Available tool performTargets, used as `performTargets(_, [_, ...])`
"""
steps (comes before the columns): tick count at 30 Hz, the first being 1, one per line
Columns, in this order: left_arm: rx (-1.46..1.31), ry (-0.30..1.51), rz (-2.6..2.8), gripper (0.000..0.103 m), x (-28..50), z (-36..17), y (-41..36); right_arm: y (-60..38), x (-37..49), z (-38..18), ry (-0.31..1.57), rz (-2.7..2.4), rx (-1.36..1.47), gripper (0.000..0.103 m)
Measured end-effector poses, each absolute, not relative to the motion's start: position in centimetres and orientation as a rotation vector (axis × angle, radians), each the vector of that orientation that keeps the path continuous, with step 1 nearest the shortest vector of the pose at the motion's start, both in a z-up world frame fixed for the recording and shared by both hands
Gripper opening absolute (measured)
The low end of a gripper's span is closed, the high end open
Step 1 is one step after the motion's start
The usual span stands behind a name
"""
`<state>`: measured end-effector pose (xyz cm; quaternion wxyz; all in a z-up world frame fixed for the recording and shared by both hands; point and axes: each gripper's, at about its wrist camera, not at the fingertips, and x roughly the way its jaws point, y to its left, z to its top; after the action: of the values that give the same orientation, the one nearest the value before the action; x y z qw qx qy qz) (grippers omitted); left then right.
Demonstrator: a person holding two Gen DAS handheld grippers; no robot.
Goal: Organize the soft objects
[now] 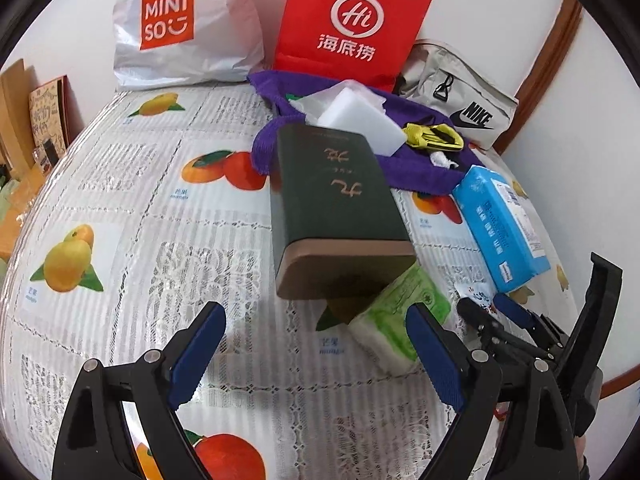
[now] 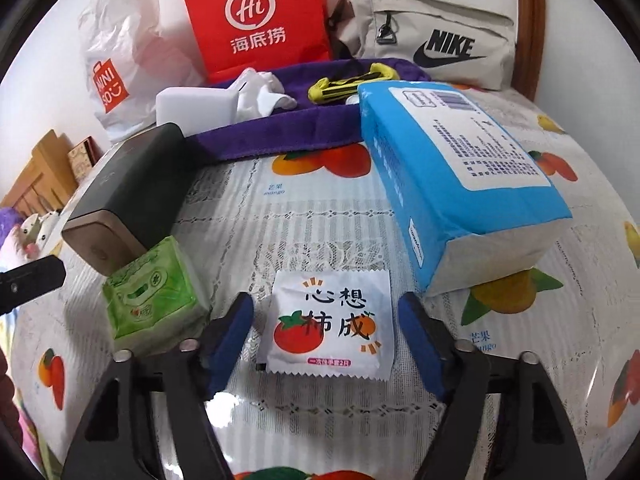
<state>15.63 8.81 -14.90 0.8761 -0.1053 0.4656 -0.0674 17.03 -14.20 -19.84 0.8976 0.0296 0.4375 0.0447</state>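
The right gripper (image 2: 326, 332) is nearer: its fingers stand spread, gripping nothing, straddling the flat white sachet (image 2: 330, 326) lying just ahead on the surface (image 2: 320, 224).

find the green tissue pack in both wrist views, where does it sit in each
Left wrist: green tissue pack, lower right of centre, wedged under the dark green box.
Right wrist: green tissue pack, lower left, under the same box's end.
Shared landmark: red paper bag at the back wall.
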Motion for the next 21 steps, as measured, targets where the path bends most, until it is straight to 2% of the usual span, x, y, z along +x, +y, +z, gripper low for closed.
performTargets(6, [-0.227,0.98,-0.147,0.091,15.3,-15.1,8.5,-14.5,16.8,-19.8,0.899,0.096,0.025,0.048])
performTargets(12, [-0.209,0.981,-0.174,0.091,14.7,-15.1,7.0,-15.1,15.7,-19.7,0.888,0.168,0.035,0.044])
performTargets(21, [-0.155,0.994,-0.218,0.091,15.2,-16.2,4.4,-17.3,13.1,-19.4,0.883,0.248,0.036,0.043])
